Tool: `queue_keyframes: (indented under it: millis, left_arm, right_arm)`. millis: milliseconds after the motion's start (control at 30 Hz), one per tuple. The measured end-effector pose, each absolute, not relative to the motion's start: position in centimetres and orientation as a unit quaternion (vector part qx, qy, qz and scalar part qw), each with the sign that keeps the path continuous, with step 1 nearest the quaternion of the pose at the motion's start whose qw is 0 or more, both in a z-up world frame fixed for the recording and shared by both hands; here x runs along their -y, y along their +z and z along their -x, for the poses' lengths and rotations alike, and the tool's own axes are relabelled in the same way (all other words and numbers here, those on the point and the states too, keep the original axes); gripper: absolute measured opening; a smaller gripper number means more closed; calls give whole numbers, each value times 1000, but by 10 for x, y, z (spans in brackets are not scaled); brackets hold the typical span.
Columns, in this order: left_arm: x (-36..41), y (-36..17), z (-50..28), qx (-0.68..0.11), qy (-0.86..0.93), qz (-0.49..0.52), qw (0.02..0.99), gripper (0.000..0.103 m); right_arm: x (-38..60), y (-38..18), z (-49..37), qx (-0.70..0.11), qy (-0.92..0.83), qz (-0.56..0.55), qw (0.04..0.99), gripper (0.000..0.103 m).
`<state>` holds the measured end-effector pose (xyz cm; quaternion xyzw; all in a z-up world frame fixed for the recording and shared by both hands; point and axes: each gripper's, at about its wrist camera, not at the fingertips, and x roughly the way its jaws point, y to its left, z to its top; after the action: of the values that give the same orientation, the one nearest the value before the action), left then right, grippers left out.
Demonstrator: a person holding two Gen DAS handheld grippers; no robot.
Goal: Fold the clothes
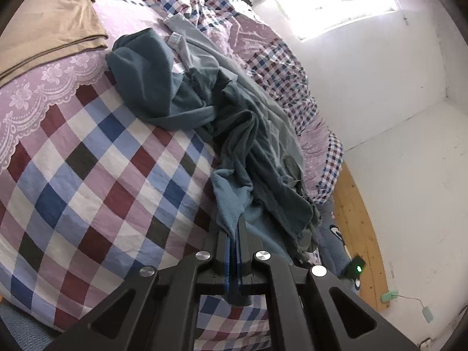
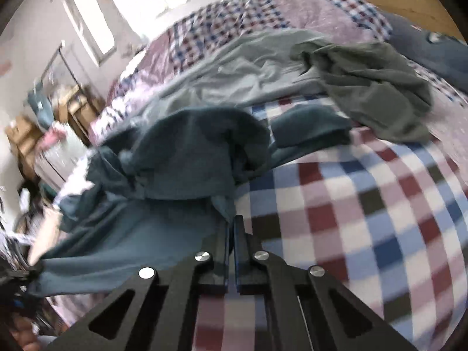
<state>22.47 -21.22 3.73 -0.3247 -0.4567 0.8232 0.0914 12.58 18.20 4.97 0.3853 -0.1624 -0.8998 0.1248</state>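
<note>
Fabric is pinched in both your tongs right now. Your left tongs (image 1: 235, 231) are closed on an edge of the teal garment (image 1: 163, 87), the cloth squeezed between the two blue pads and a strip of it hanging out below them. From there the garment runs away from you in a twisted rope across the bed (image 1: 87, 175), over the big checked cover, and opens into a wider crumpled mass further up. Alongside it, on the side nearer the wall, you have a pale grey-blue garment (image 1: 204, 46) stretched long, and a darker grey-green piece (image 1: 295, 204) bunched close to your left tongs at the bed's edge. A tan folded cloth (image 1: 49, 29) sits well apart at the top left, on the lilac lace-print band of the cover.

Over to your right tongs (image 2: 234, 225): shut too, fingers pressed together, with the teal garment (image 2: 190, 158) meeting their tips; the picture is blurred, but the cloth appears clamped there. It billows up in a hump just ahead of the tips and spreads in a taut sheet off to the left. Beyond it lies the pale grey-blue garment (image 2: 228, 79), and the grey-green one (image 2: 371, 87) is heaped to the right, near but apart from the teal. A bright window (image 2: 122, 3) and cluttered furniture are smeared in the background on the left.
</note>
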Motion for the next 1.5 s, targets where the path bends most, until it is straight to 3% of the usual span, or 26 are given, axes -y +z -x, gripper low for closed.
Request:
queue_keyframes:
  millis: [233, 533, 567, 633, 667, 700, 1200, 1433, 1467, 1500]
  left_arm:
    - [223, 42, -233, 473, 824, 300, 83, 1]
    - [240, 28, -239, 486, 811, 323, 42, 1]
    - [240, 28, -240, 481, 813, 325, 40, 1]
    - [240, 27, -242, 471, 818, 328, 36, 1]
    - [240, 26, -242, 468, 819, 330, 33, 1]
    - [241, 25, -242, 466, 819, 333, 31, 1]
    - [239, 17, -237, 445, 821, 357, 16, 1]
    - [237, 13, -229, 450, 816, 363, 19, 1]
    - [236, 13, -227, 449, 816, 364, 19, 1]
    - [236, 12, -225, 449, 815, 366, 19, 1]
  right_arm:
    - [-199, 88, -212, 216, -904, -341, 140, 0]
    - [-210, 59, -230, 183, -882, -421, 106, 5]
    - [-206, 63, -229, 170, -886, -415, 118, 8]
    - [-194, 69, -228, 137, -893, -405, 141, 24]
    - [-188, 71, -228, 121, -896, -400, 150, 41]
    - [-181, 72, -227, 107, -898, -396, 156, 47]
    - [-122, 93, -174, -158, -918, -302, 202, 49]
    - [-90, 75, -142, -272, -873, -324, 244, 46]
    - [-91, 78, -135, -276, -872, -324, 244, 34]
    - [-92, 81, -129, -280, -870, -324, 244, 4]
